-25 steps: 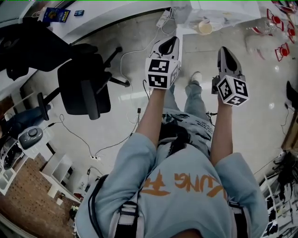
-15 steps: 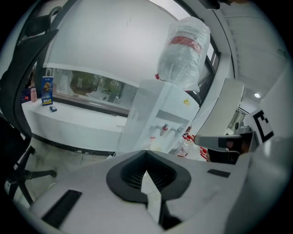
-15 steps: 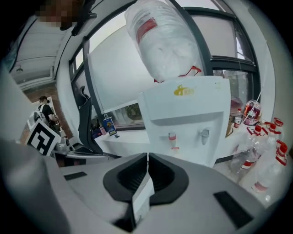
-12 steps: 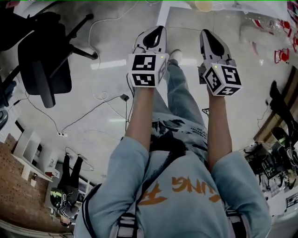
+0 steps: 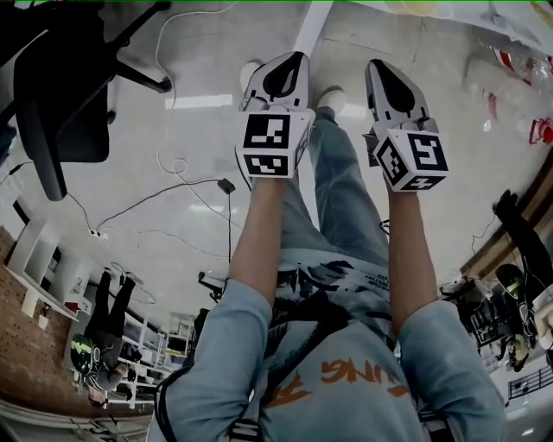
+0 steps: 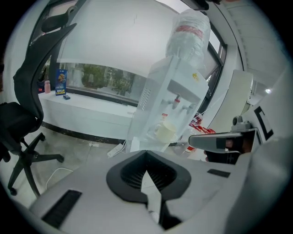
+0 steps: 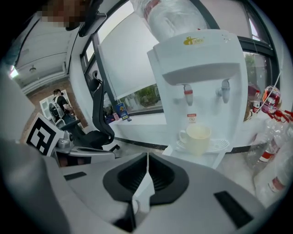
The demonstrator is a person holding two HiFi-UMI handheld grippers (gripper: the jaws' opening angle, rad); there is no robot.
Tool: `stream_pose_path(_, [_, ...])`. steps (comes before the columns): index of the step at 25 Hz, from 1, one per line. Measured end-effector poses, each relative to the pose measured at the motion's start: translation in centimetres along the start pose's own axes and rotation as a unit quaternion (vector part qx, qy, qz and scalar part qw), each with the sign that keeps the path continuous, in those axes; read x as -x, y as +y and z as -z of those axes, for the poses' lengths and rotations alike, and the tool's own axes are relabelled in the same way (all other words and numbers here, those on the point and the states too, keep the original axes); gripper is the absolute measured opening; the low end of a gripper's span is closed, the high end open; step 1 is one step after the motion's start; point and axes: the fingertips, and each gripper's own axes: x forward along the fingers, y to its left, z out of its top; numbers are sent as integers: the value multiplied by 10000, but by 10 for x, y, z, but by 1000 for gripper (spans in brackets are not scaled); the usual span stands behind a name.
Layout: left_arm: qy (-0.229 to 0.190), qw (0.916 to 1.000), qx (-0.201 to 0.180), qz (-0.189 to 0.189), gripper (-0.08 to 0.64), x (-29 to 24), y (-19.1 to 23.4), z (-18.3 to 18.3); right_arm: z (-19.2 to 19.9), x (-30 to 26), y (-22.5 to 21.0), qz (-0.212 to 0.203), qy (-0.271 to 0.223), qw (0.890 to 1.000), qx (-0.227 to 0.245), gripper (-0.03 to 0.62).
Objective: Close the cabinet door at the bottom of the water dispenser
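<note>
As viewed from above, holds both tools forward over the pale glossy floor [image 5: 207,147], side by side and apart. Left gripper [image 5: 292,59]: white two-jaw tool with black pad surround and a black-and-white square-marker cube [image 5: 275,142] at the wrist end. Right gripper [image 5: 378,67]: same build, own marker cube [image 5: 413,160]. Both angled down and away from the torso, above a blue-jeaned leg [image 5: 346,198].

Left gripper view: jaws fully together, pads meeting along one seam, nothing clamped. Right gripper view: identical condition, jaws pressed tip to tip, empty.

Tall white water dispenser [image 7: 201,77] with inverted clear bottle [image 7: 171,18] on top: stands ahead of both grippers, against a white window ledge [image 6: 87,109]. Appears tilted in the left gripper view [image 6: 174,100]. Carries two taps, with a cream mug [image 7: 196,137] on the drip tray beneath them. Lower section masked by the gripper bodies in both gripper views; cabinet door not discernible there, open or closed state not readable. Narrow white panel [image 5: 313,26] at the top edge of the head view, just beyond and between the gripper tips; whether door or not, cannot tell.

Black mesh office chair [image 5: 60,95] to the left, white cable [image 5: 159,104] trailing on the floor beside it. Clear plastic bottles with red labels [image 7: 274,155] on the floor right of the dispenser.
</note>
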Motion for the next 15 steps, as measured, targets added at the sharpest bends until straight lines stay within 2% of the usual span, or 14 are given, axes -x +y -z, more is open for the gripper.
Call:
stream_pose_path(8, [235, 9993, 274, -137, 20, 1, 13, 34, 46, -23, 8, -103, 289, 9995, -116, 31])
stream_pose_path(15, [408, 9989, 192, -105, 20, -8, 30, 56, 75, -62, 24, -217, 437, 9987, -150, 34])
